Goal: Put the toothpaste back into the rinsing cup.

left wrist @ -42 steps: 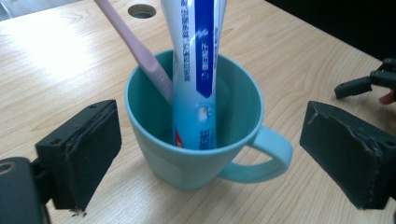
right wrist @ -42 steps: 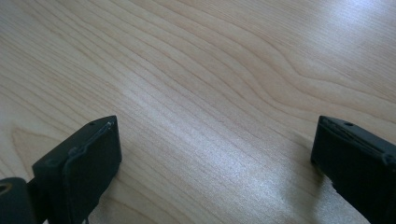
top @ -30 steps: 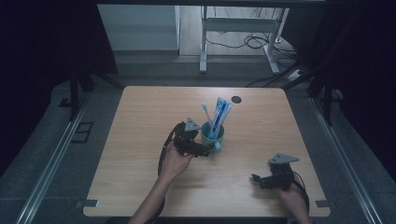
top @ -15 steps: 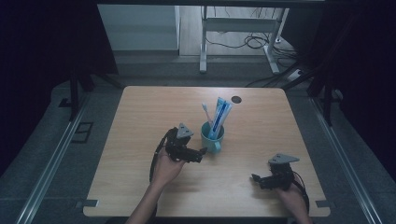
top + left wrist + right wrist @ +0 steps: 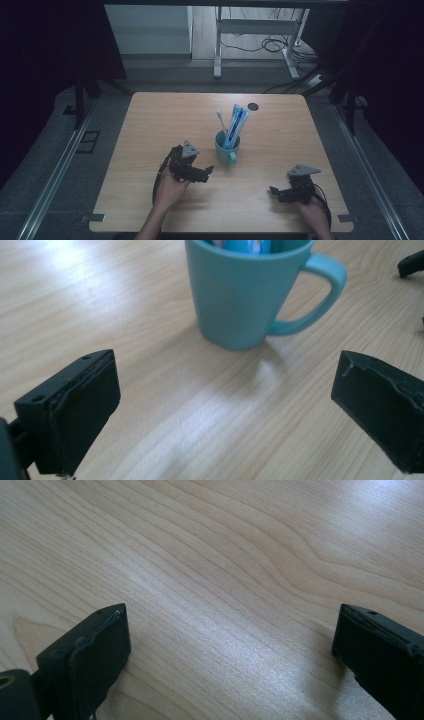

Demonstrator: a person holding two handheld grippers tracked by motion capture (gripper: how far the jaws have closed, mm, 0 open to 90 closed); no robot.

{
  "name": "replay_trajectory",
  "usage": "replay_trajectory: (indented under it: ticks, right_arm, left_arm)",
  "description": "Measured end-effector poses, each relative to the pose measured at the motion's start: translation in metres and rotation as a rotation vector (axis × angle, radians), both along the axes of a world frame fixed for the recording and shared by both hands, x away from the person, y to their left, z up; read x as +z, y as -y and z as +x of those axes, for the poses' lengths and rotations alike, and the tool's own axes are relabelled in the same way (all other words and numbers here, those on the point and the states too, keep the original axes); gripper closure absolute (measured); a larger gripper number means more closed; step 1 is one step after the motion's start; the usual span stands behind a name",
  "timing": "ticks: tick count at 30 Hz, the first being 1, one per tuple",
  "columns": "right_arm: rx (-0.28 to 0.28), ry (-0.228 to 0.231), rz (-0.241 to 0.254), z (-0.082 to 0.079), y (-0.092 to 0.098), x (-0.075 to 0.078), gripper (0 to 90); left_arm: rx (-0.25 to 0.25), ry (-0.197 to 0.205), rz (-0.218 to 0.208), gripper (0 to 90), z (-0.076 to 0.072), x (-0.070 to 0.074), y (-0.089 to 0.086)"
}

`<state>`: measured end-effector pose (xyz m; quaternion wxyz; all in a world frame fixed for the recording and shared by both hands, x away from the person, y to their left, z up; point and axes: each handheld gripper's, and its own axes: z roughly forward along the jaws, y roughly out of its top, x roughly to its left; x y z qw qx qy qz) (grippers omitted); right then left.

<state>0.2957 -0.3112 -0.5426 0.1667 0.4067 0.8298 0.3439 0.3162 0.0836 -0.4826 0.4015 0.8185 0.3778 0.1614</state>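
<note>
Mug (image 5: 227, 147) dead centre on the tabletop (image 5: 150, 125), teal, with a toothpaste tube (image 5: 236, 125) and a toothbrush (image 5: 220, 119) standing in it. Our left gripper (image 5: 207, 171) sits just beside the mug on the near-left, jaws spread wide and holding nothing; its own view has the mug (image 5: 250, 295) straight ahead, handle (image 5: 320, 295) off to one side. Our right gripper (image 5: 274, 191) rests well apart from the mug on the near-right, jaws spread too, bare wood between them. If we take the mug, we square up on its body, stay low, clear the handle, and squeeze gently so nothing tips.
</note>
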Motion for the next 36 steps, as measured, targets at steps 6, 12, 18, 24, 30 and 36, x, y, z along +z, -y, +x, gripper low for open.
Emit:
replay_trajectory:
  ticks: [6,12,18,24,30,36]
  right_arm:
    - [-0.002,0.002,-0.001,0.000,0.000,0.000,2.6]
    - [-0.005,0.001,-0.001,-0.001,0.000,0.000,2.7]
    - [-0.004,0.003,-0.001,-0.001,0.000,0.000,2.8]
    - [-0.005,0.003,-0.001,-0.001,0.000,0.000,2.8]
    - [-0.006,0.003,-0.001,-0.001,0.000,0.000,2.8]
    - [-0.006,0.003,0.000,-0.001,0.000,0.000,2.8]
  left_arm:
    - [0.015,-0.012,-0.003,0.0,-0.010,-0.010,-0.010]
    - [0.021,-0.028,0.014,0.0,-0.019,-0.021,-0.018]
    - [0.027,-0.051,0.026,0.0,-0.026,-0.034,-0.024]
    - [0.027,-0.077,0.049,0.1,-0.032,-0.047,-0.026]
    - [0.028,-0.102,0.085,0.3,-0.035,-0.058,-0.025]
    - [0.040,-0.118,0.117,0.6,-0.036,-0.062,-0.023]
